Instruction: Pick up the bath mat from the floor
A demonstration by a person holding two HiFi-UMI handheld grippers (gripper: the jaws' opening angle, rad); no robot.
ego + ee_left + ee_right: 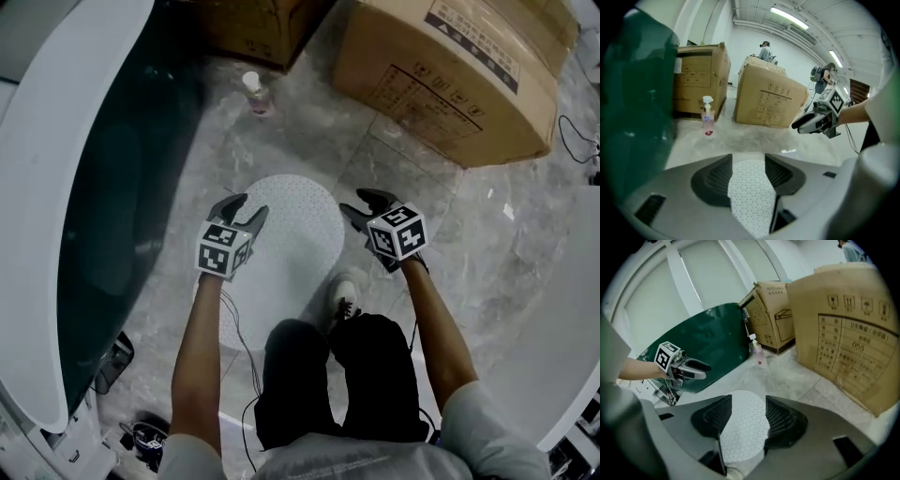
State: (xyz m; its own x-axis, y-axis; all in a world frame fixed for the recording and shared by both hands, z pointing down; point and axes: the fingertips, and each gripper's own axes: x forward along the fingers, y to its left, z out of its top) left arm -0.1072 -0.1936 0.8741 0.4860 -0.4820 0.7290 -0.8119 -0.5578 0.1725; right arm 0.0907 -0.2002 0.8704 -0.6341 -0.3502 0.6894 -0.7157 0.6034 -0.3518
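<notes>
The bath mat (291, 234) is round, white and dotted, and lies flat on the grey stone floor. My left gripper (246, 208) hovers over its left edge and my right gripper (359, 203) over its right edge. Both are open, with nothing pressed between the pads. In the left gripper view the mat (750, 197) shows through the gap between the spread jaws, and the right gripper (815, 123) hangs off to the right. The right gripper view also frames the mat (743, 427) between its parted jaws, with the left gripper (691, 369) at left.
A dark green bathtub (103, 187) with a white rim runs along the left. Two cardboard boxes (450, 66) (258, 28) stand at the back, with a spray bottle (255, 94) on the floor between them. The person's shoe (344, 295) rests on the mat's near edge.
</notes>
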